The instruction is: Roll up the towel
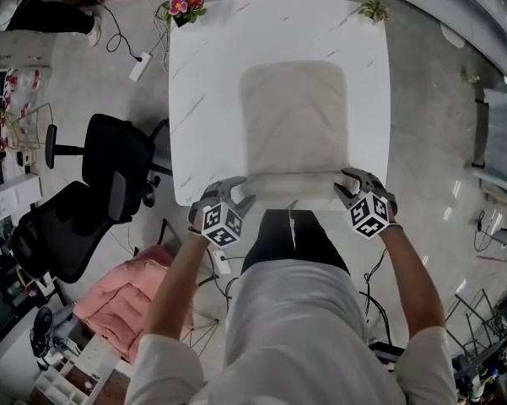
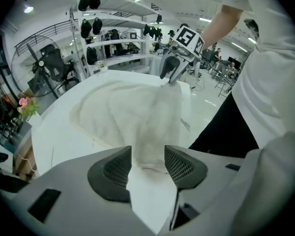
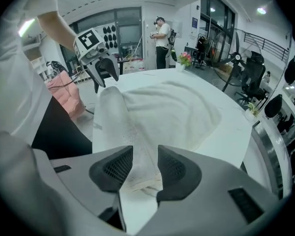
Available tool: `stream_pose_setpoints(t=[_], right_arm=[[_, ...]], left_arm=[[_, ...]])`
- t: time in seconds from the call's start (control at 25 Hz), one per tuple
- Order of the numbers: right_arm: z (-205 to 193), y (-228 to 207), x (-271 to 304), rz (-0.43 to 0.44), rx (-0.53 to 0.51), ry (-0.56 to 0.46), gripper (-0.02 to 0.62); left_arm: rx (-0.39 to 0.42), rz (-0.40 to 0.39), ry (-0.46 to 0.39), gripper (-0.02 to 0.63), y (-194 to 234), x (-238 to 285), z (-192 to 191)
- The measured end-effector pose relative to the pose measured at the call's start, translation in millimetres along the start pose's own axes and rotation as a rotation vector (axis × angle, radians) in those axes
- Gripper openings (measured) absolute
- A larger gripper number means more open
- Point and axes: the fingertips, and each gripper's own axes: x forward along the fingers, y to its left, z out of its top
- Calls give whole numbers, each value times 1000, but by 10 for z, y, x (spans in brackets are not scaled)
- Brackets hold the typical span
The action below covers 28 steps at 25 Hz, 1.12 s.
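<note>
Though started at the near edge of the table (image 1: 202,74), far from done: a single loose turn of towel (image 1: 293,116) there, with the remainder spread flat toward the table's middle. Flanked at either end of that turn by left gripper (image 1: 239,191) and right gripper (image 1: 347,184), jaws of each apart, straddling the fold without pressing on it. Likely to slacken or unroll while unheld; could skew if pushed harder at one end than the other; might slide off the table's near edge if dragged back. No brand, label or readable writing anywhere, only black-and-white squares on the marker cubes (image 1: 222,224).
</note>
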Motion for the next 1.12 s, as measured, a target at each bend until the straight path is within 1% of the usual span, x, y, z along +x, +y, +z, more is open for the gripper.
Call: stream_pose_setpoints(t=[0.16, 0.28, 0.32, 0.48, 0.56, 0.6, 0.68, 0.8, 0.88, 1.0, 1.12], right_arm=[[-118, 365, -23, 70, -57, 23, 173], [-262, 560, -20, 92, -104, 56, 175], [-309, 584, -4, 87, -118, 65, 181], [-479, 587, 146, 60, -152, 103, 193], [-533, 567, 224, 48, -170, 114, 193], [-543, 546, 252, 36, -180, 115, 186], [-544, 496, 284, 7, -194, 112, 126], [-553, 492, 292, -8, -200, 109, 68], [-565, 536, 270, 0, -197, 110, 52], [-592, 644, 217, 45, -168, 114, 49], [-633, 821, 142, 115, -161, 128, 50]], left_arm=[[65, -24, 10, 215, -343, 88, -33], [90, 2, 1, 181, -483, 152, -25], [92, 18, 6, 172, -500, 191, -51], [97, 69, 63, 202, -486, 381, -244], [108, 94, 80, 180, -451, 437, -276], [114, 105, 84, 166, -430, 455, -276], [122, 115, 85, 120, -398, 479, -270], [126, 98, 82, 73, -420, 457, -276], [123, 74, 83, 60, -484, 418, -299], [112, 28, 90, 55, -620, 372, -352], [113, -28, 104, 55, -798, 321, -407]])
